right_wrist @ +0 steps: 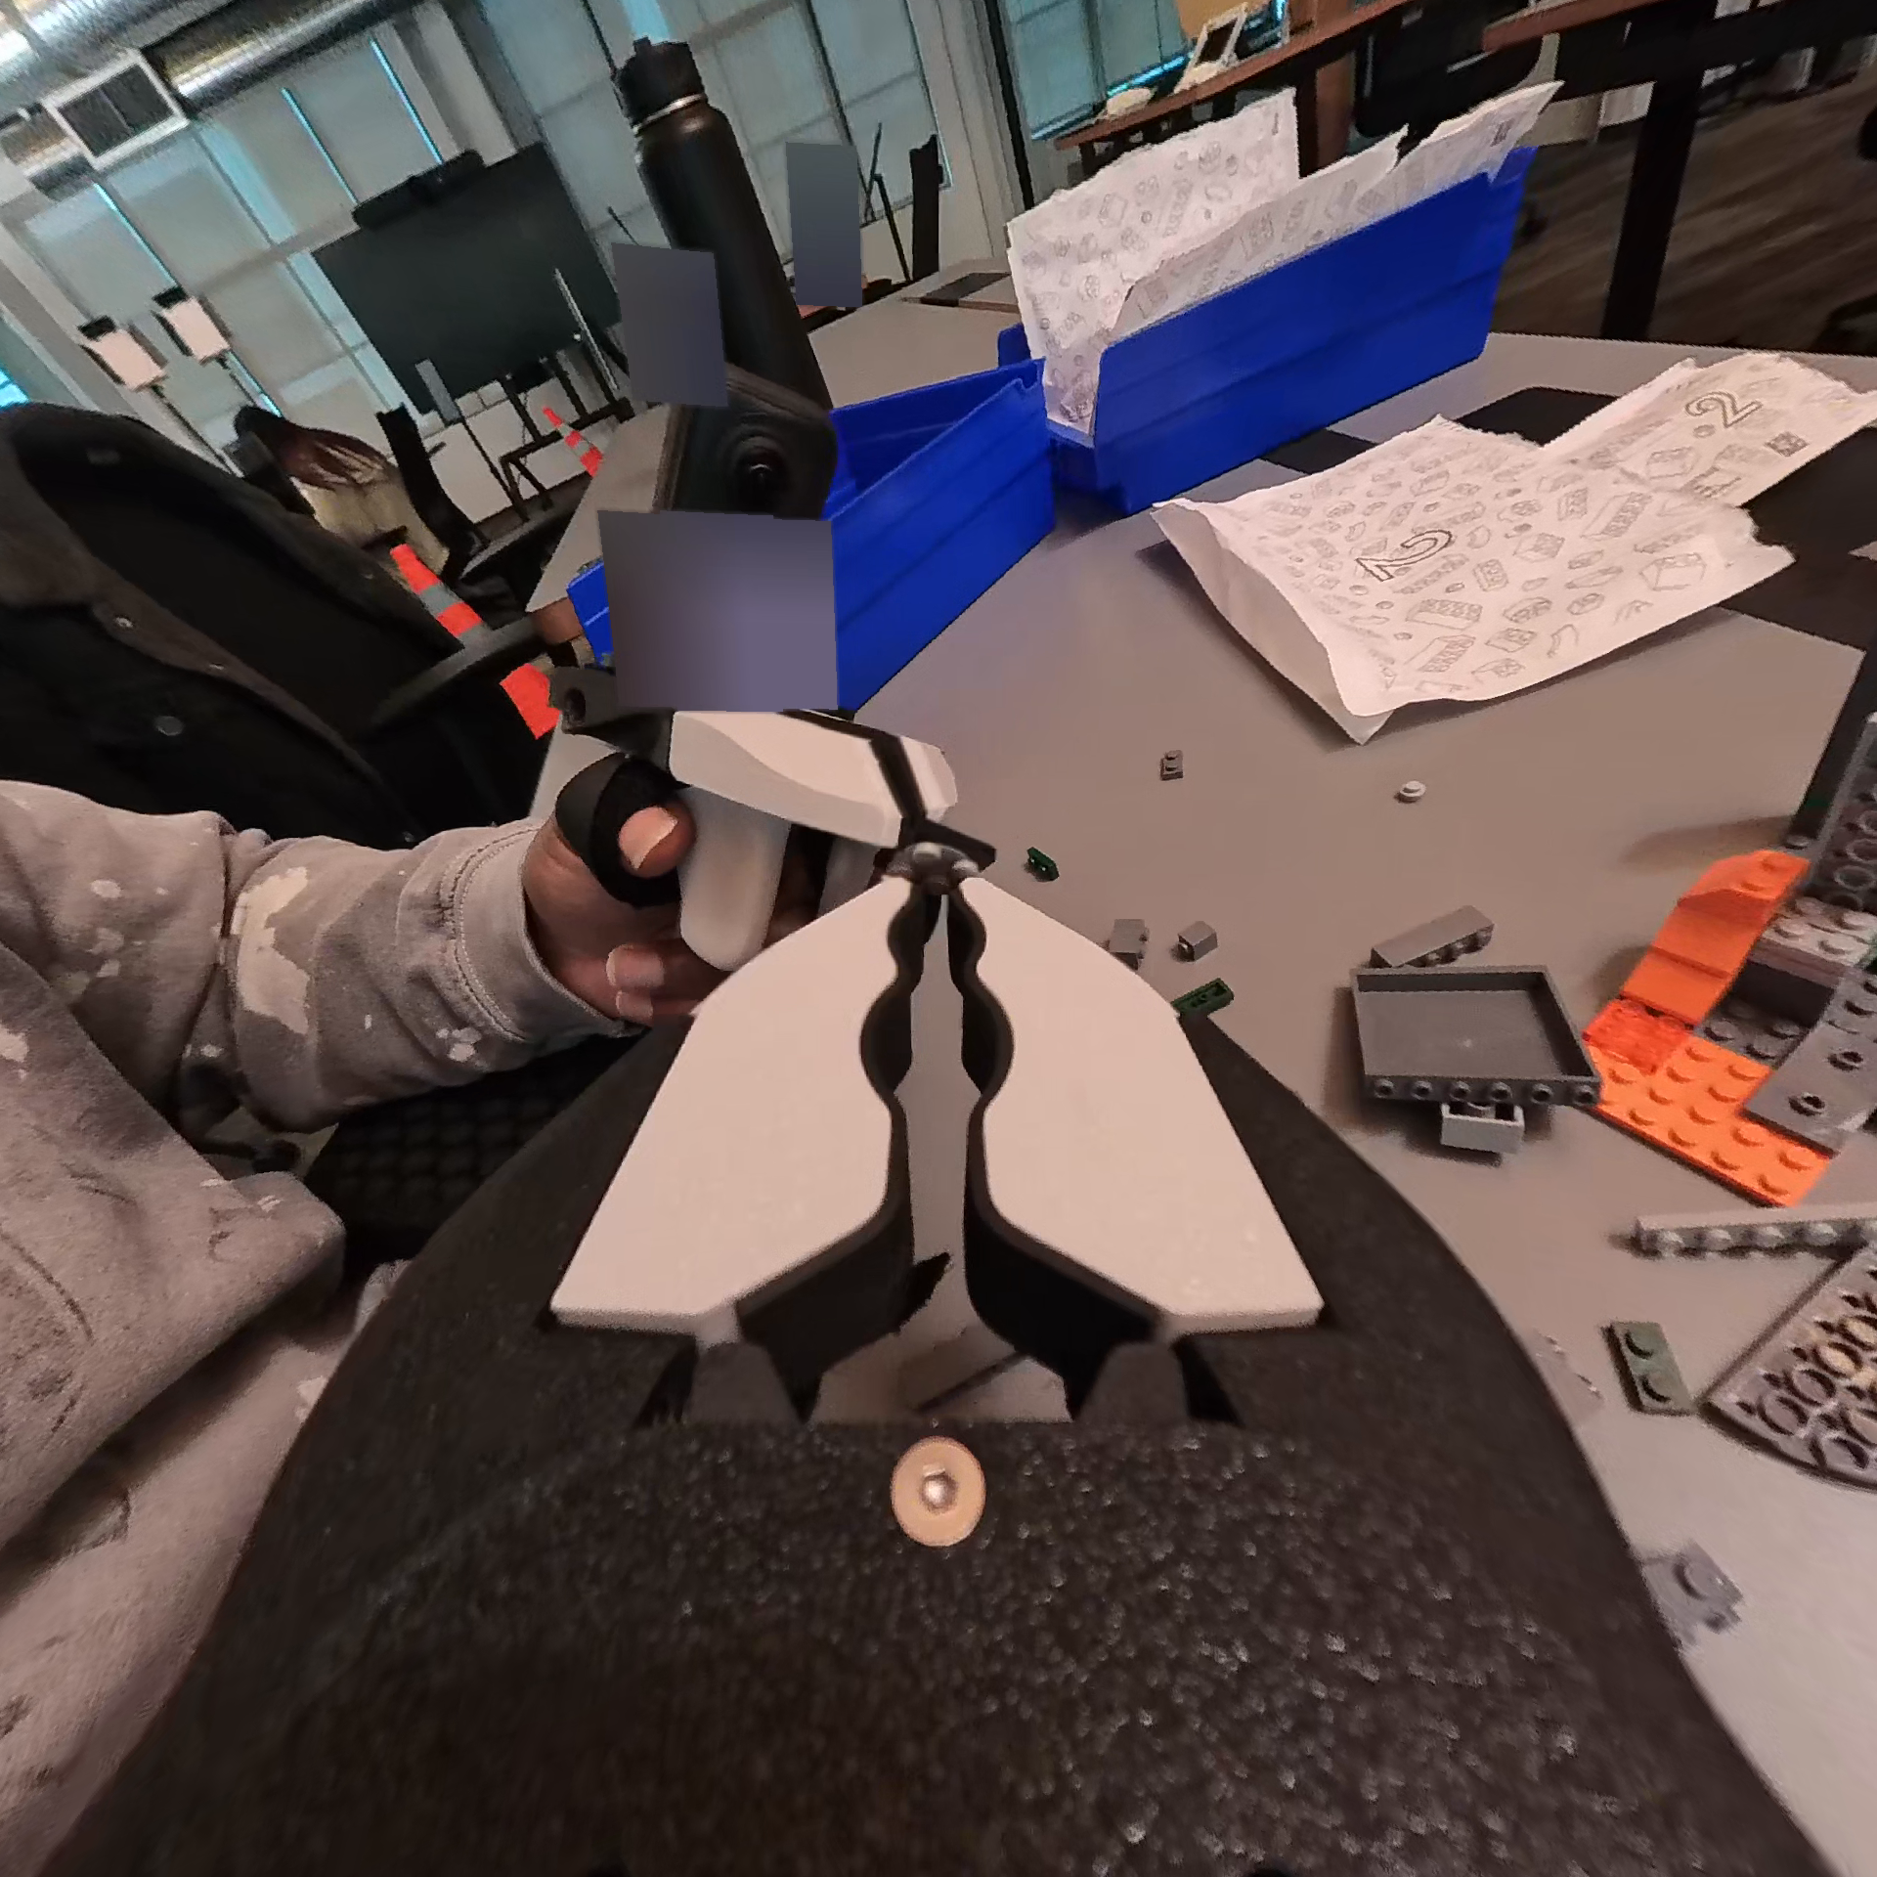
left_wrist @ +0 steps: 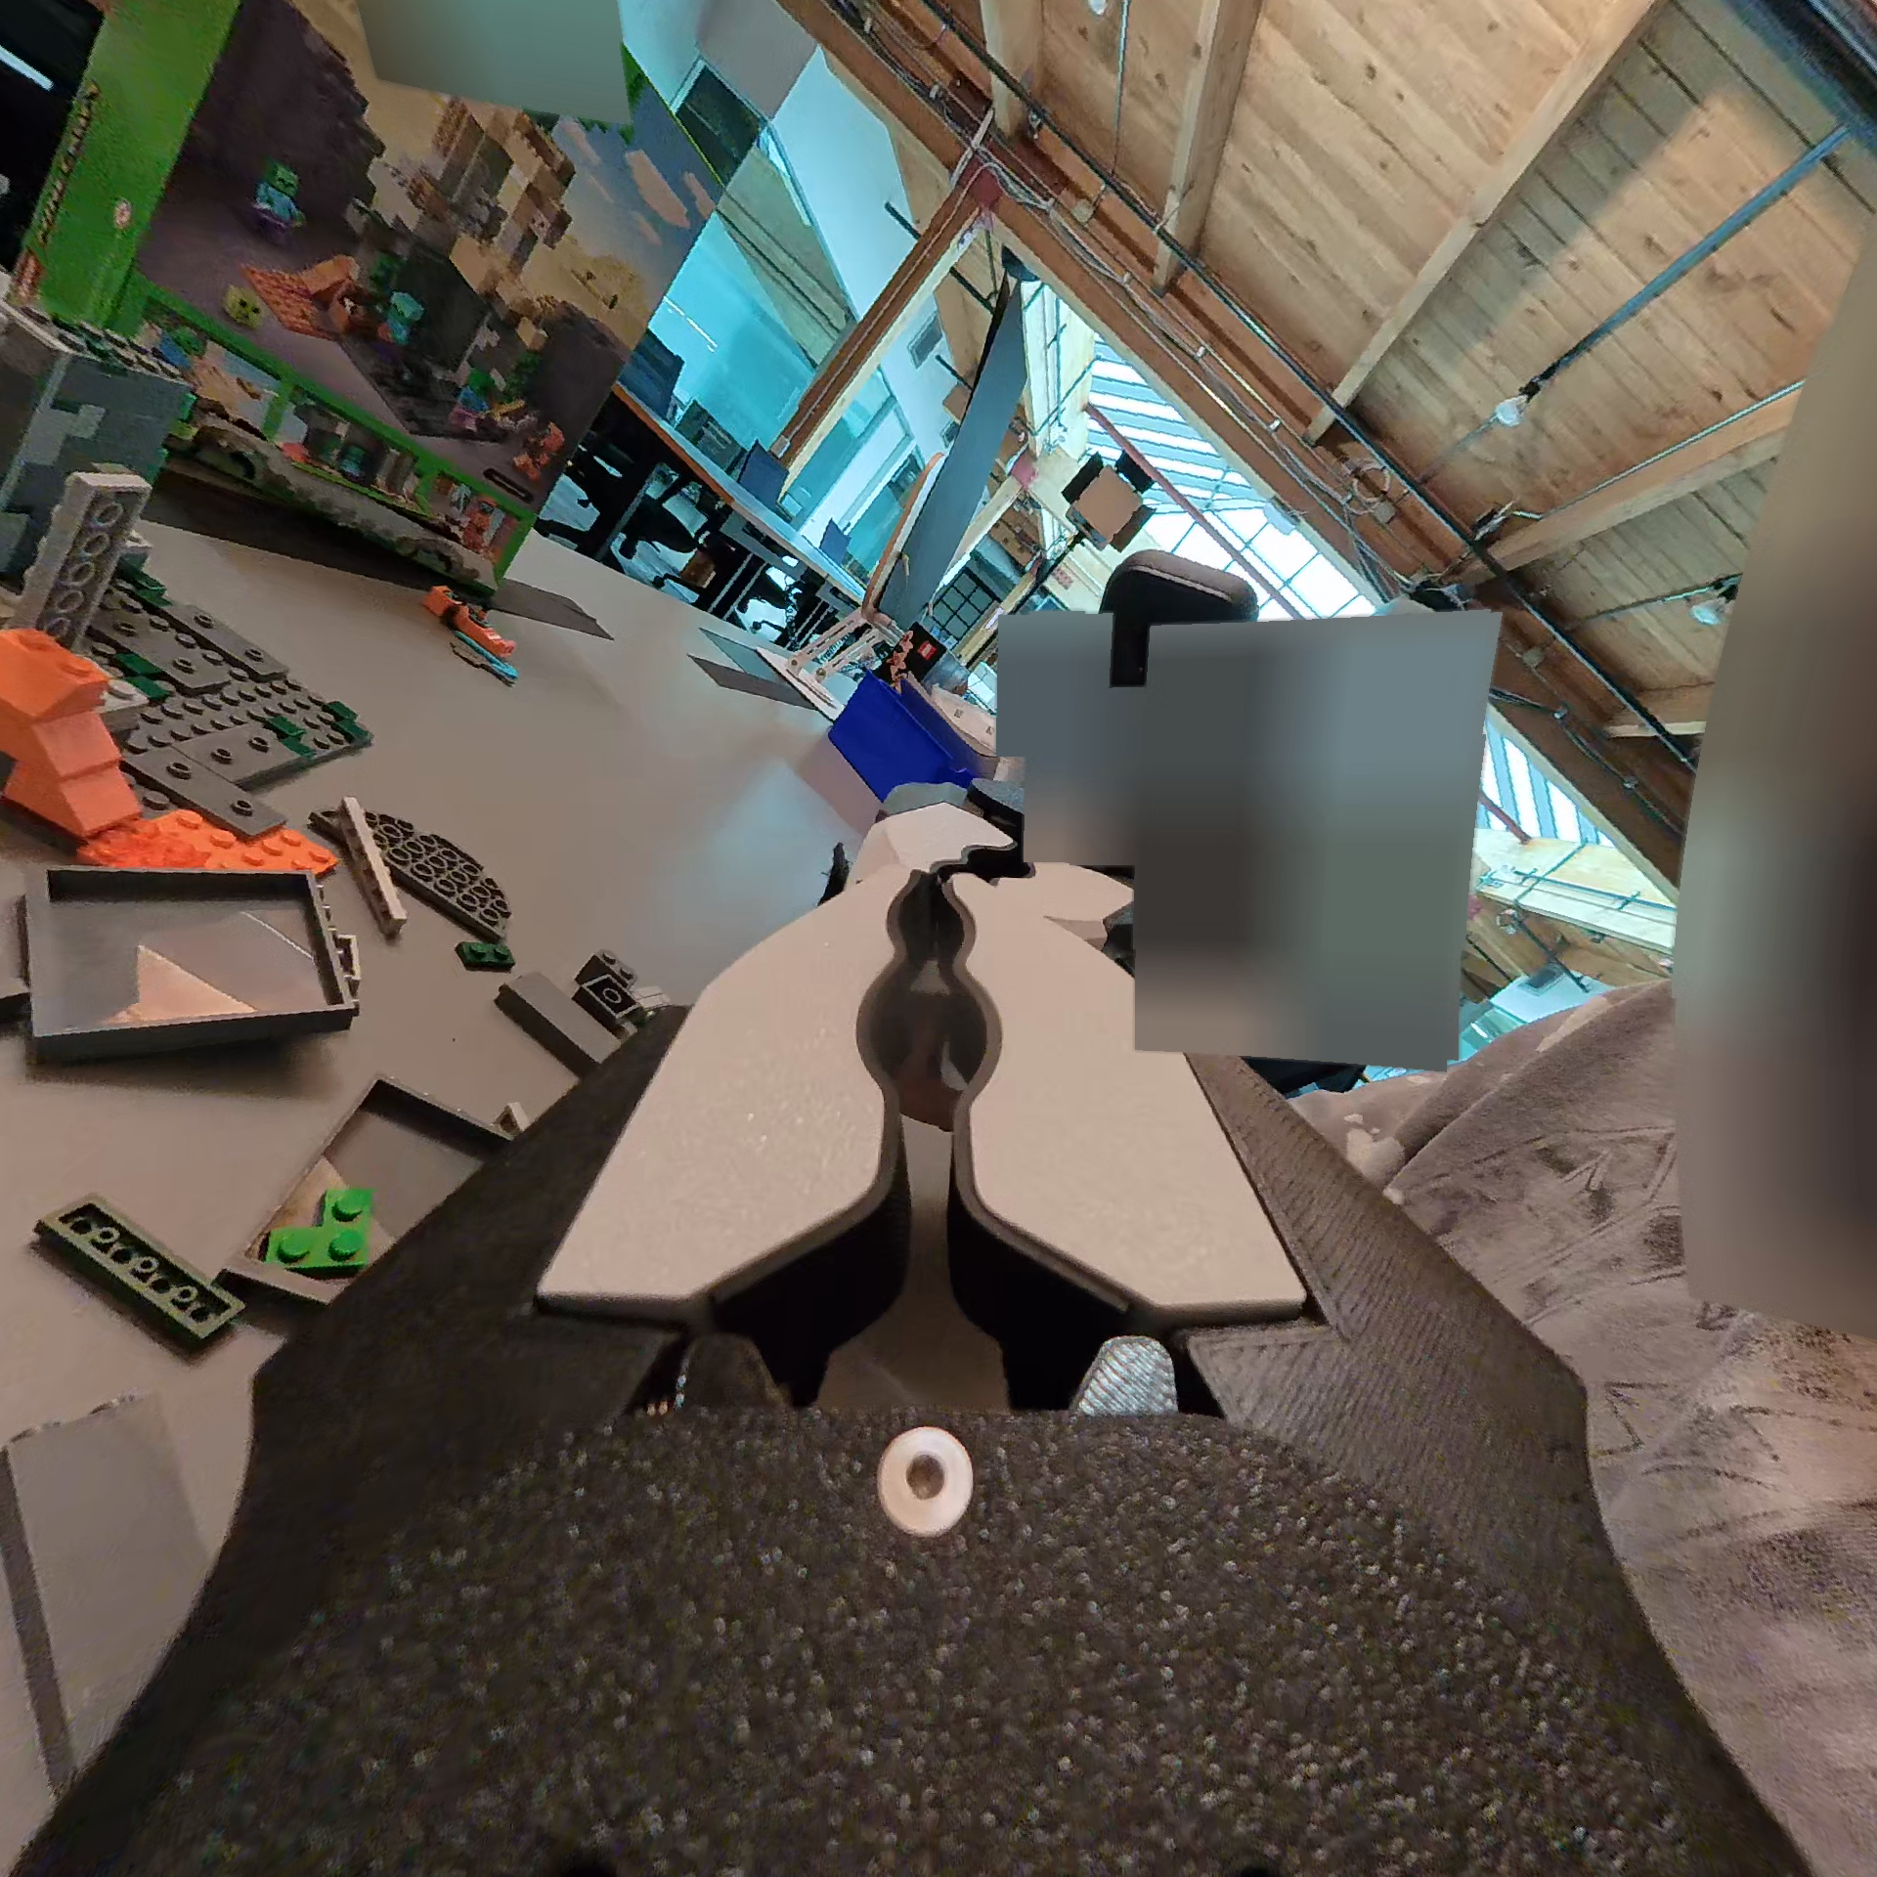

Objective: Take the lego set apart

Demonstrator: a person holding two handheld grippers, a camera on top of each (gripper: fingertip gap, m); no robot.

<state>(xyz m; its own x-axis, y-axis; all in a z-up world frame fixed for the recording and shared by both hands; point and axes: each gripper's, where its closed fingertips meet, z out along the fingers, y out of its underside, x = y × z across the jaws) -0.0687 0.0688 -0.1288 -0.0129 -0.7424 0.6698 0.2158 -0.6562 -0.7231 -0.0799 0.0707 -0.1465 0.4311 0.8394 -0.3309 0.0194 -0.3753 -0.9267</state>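
Right gripper [right_wrist: 935,882] tips pinching a tiny dark piece [right_wrist: 932,863] against left gripper [left_wrist: 940,894], also pressed together, loose bricks [right_wrist: 1468,1036] scattered on grey table [right_wrist: 1270,813].

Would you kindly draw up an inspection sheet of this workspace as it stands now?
Surface: grey table, level, no spills seen.
Job's things: orange-and-grey lego build, partly dismantled; grey tray piece and small loose bricks lying beside it.
Clutter: blue bins, printed paper bags, black bottle, set box standing at the back.
Grippers: right gripper shut on a small grey piece; left gripper shut, its tips at the same piece, though its grip is unclear.
Cables: nothing seen on the table.
Surroundings: office desks, wooden ceiling.
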